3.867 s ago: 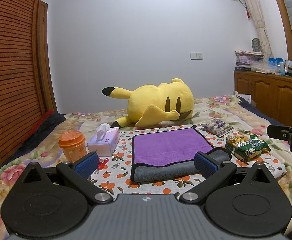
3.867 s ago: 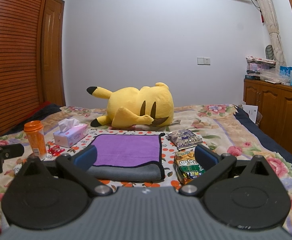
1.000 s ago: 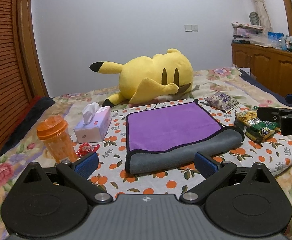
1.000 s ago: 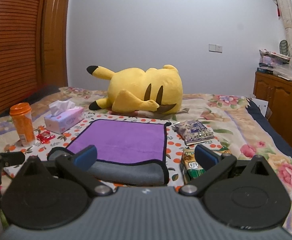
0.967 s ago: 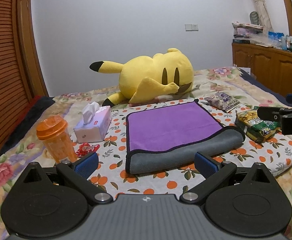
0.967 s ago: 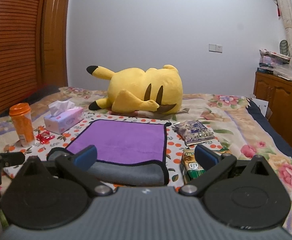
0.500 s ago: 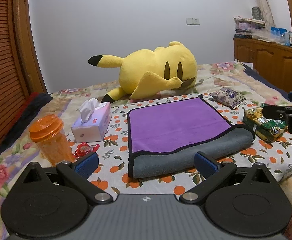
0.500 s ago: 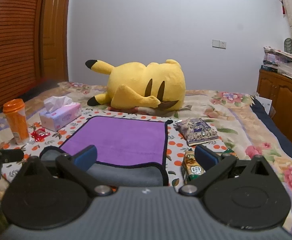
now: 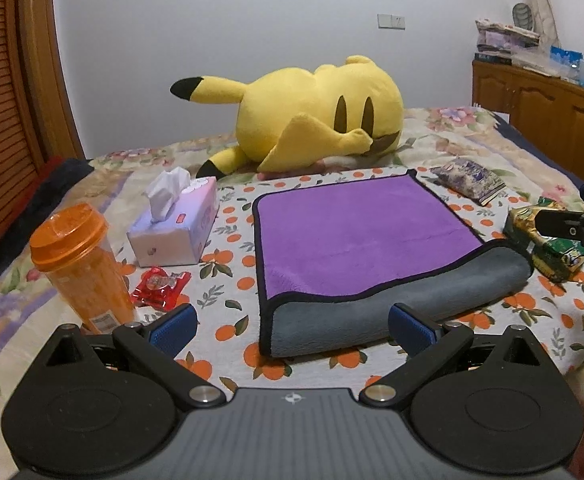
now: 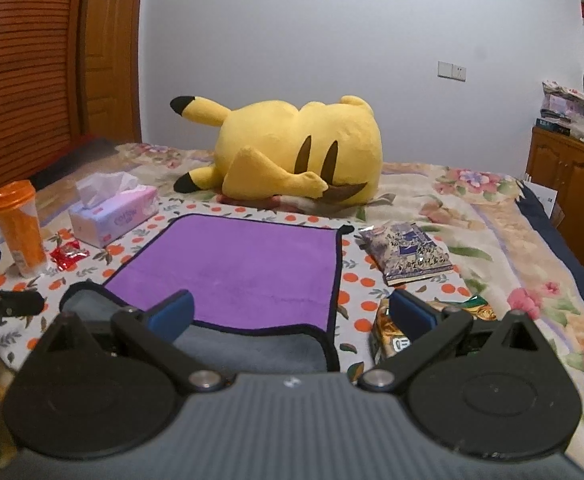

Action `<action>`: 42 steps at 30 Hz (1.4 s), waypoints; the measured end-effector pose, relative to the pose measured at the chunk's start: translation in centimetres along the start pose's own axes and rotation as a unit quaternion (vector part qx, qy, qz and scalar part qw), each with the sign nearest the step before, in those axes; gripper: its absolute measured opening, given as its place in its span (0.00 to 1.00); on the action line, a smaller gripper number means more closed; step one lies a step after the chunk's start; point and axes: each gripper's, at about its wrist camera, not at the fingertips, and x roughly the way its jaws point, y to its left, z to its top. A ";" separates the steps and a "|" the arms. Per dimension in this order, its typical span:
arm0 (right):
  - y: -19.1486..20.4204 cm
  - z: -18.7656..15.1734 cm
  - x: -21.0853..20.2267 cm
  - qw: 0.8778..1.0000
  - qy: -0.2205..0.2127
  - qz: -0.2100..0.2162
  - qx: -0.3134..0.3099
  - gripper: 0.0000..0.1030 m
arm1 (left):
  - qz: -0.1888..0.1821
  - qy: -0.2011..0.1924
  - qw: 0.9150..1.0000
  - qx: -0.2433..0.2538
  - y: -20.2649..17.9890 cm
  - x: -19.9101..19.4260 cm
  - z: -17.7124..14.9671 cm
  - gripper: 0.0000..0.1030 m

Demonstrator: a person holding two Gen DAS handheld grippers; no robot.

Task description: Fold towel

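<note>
Both tongs, left (image 9: 292, 326) and right (image 10: 290, 310), gape empty; towel (image 9: 355, 236) dead ahead, rolled grey edge crosswise, nearest.

Towel (image 9: 355, 236) is purple on top, grey underneath, with black edge binding. It lies flat on the orange-print cloth (image 9: 228, 264) over the bed, roughly centred on that cloth. Its near edge is rolled back, showing a thick grey band (image 10: 252, 344) along the cloth's front edge.
</note>
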 end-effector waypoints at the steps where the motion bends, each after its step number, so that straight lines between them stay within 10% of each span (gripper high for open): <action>1: -0.1 0.0 0.2 1.000 0.003 0.000 0.001 1.00 | 0.000 0.003 1.000 0.001 0.1 0.3 0.0 1.00; 12: -0.4 -0.4 2.7 0.999 0.033 0.009 -0.008 1.00 | -0.015 0.030 0.999 -0.018 1.5 3.4 0.5 0.95; 42: -2.6 -2.0 8.2 0.990 0.127 0.050 0.027 0.82 | -0.065 0.089 0.994 -0.021 3.1 9.2 0.5 0.38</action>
